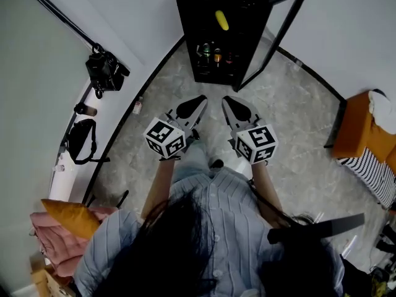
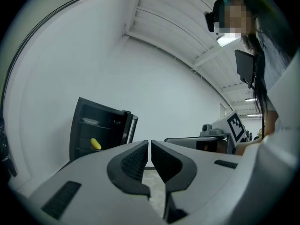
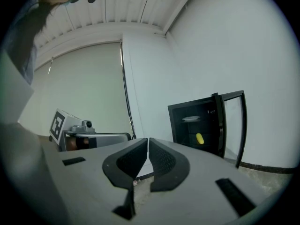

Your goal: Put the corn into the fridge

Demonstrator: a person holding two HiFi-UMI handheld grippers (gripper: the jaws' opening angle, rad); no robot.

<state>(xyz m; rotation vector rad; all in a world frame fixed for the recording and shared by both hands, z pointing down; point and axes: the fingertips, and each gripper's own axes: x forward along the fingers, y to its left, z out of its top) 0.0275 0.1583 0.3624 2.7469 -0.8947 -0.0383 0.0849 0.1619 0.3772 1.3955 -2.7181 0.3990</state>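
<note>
The yellow corn (image 1: 221,20) lies on an upper shelf inside the black fridge (image 1: 185,30), whose glass door (image 1: 278,33) stands swung open to the right. My left gripper (image 1: 201,98) and right gripper (image 1: 226,99) hover side by side over the floor, a short way in front of the fridge. Both are shut with nothing between the jaws. In the left gripper view the left gripper (image 2: 149,142) points past the fridge (image 2: 79,125), with the corn (image 2: 95,144) visible inside. In the right gripper view the right gripper (image 3: 148,139) has the corn (image 3: 199,138) ahead to its right.
Cans and bottles (image 1: 216,54) fill the fridge's lower shelf. A camera on a stand (image 1: 105,70) and a black bag (image 1: 80,140) sit at the left wall. A small bottle (image 1: 137,107) stands on the floor. An orange seat (image 1: 362,129) is at the right.
</note>
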